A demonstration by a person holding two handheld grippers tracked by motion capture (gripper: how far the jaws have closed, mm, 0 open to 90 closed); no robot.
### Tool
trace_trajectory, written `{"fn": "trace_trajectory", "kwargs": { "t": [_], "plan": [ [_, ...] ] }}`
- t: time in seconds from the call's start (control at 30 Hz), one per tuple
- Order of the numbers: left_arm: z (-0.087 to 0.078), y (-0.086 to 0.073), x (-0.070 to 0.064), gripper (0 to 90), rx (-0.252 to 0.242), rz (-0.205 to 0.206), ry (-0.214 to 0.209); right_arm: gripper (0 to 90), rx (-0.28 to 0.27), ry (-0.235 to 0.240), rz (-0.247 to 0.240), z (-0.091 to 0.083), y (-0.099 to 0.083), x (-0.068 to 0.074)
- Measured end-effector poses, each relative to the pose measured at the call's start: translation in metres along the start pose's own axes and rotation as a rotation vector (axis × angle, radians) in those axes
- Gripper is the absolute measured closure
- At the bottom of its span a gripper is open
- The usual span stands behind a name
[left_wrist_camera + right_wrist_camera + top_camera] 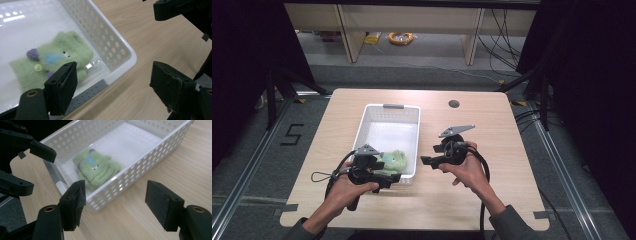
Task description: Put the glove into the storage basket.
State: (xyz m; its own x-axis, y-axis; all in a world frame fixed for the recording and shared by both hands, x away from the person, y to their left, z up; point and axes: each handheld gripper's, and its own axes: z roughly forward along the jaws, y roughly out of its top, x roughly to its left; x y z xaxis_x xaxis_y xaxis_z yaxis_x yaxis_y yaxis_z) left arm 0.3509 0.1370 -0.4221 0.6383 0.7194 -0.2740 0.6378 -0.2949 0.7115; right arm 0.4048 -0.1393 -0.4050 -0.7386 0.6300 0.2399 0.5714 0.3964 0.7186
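A green fuzzy cloth piece [395,160] with a blue patch, purple tufts and a yellow button lies in the near end of a white perforated basket [363,125]. My left gripper [393,179] hovers at the basket's near right corner, open and empty. In the left gripper view the cloth [56,58] lies just beyond the left jaw, inside the basket wall [117,45]. My right gripper [429,154] is to the right of the basket, open and empty, pointing left. In the right gripper view, the cloth [96,168] sits behind the basket wall [140,166], ahead of the open gripper [116,202].
The basket's far half is bare. Bare wooden tabletop [472,200] lies right of and in front of the basket. A round cable hole [454,104] sits near the far edge. The left gripper [30,147] shows at the left in the right gripper view.
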Motion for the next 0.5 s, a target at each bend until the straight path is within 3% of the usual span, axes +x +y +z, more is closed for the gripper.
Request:
{"fn": "trace_trajectory", "kwargs": {
  "t": [0.03, 0.1, 0.13, 0.23, 0.33, 0.5],
  "plan": [
    [0.001, -0.001, -0.001, 21.2, -0.002, 0.002, -0.002, 33.9, -0.010, -0.005, -0.018, -0.002, -0.002, -0.001],
    [0.002, -0.003, -0.005, 21.2, -0.005, 0.013, -0.004, 33.9, -0.010, -0.009, 0.001, -0.006, -0.007, 0.001],
    [0.003, -0.003, -0.006, 21.2, -0.003, 0.019, -0.008, 33.9, -0.018, -0.014, -0.018, -0.008, -0.008, -0.001],
    [0.005, -0.005, -0.012, 21.2, 0.001, 0.035, -0.010, 33.9, -0.018, -0.006, -0.001, -0.011, -0.015, 0.001],
    [0.007, -0.007, -0.017, 21.2, -0.006, 0.040, -0.023, 33.9, -0.023, -0.015, -0.018, -0.014, -0.022, -0.002],
    [0.011, -0.010, -0.026, 21.2, -0.018, 0.045, -0.038, 33.7, -0.027, -0.006, 0.019, -0.019, -0.032, -0.003]
  ]
}}
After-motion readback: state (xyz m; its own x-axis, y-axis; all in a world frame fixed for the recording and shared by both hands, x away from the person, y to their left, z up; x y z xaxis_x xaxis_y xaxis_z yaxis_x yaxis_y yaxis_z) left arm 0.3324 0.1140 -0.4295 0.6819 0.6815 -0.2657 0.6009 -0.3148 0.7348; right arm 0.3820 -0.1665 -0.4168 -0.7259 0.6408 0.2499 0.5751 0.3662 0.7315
